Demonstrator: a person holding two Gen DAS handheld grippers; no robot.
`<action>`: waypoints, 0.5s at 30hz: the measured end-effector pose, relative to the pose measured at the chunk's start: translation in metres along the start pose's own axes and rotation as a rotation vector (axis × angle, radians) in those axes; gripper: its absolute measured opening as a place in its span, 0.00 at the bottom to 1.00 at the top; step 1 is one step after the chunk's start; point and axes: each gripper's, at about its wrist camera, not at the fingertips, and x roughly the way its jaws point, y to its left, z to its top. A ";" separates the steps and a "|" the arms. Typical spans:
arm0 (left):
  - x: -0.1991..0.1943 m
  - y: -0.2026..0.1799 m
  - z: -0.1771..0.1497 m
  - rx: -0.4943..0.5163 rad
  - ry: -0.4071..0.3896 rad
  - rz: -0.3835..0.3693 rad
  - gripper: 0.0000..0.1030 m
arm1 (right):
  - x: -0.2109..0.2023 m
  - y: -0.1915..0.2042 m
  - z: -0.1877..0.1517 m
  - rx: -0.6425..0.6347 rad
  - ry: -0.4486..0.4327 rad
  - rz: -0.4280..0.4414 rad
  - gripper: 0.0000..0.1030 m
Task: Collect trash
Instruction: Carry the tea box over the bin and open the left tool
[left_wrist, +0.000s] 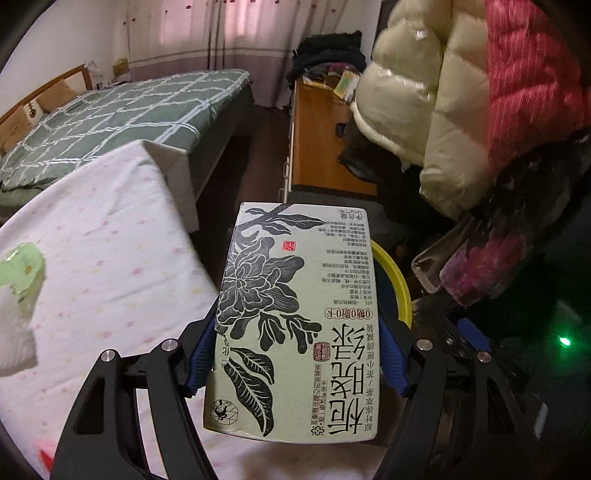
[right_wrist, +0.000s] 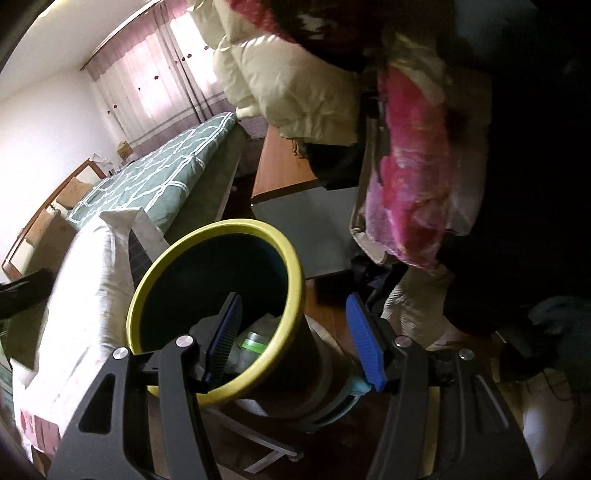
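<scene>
Over the bed's edge the left tool (left_wrist: 295, 354) clamps a tea carton (left_wrist: 295, 317) short of the yellow-rimmed bin (right_wrist: 218, 306), whose wall the right tool (right_wrist: 295, 343) straddles and apparently grips, so an early release could drop it outside.

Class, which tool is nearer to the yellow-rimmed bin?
Right. The right tool straddles the bin's wall, one finger inside and one outside. The left tool, shut on a tea carton, is short of the bin, whose rim shows behind the carton.
</scene>
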 end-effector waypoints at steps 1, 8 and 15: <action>0.008 -0.005 0.000 0.001 0.012 0.002 0.70 | -0.001 -0.002 -0.001 0.001 0.000 0.001 0.55; 0.033 -0.017 0.006 -0.006 -0.014 0.029 0.88 | -0.001 -0.011 -0.003 0.006 0.003 0.007 0.55; -0.026 0.003 0.004 -0.048 -0.120 0.020 0.92 | -0.006 0.001 -0.005 -0.015 -0.001 0.028 0.58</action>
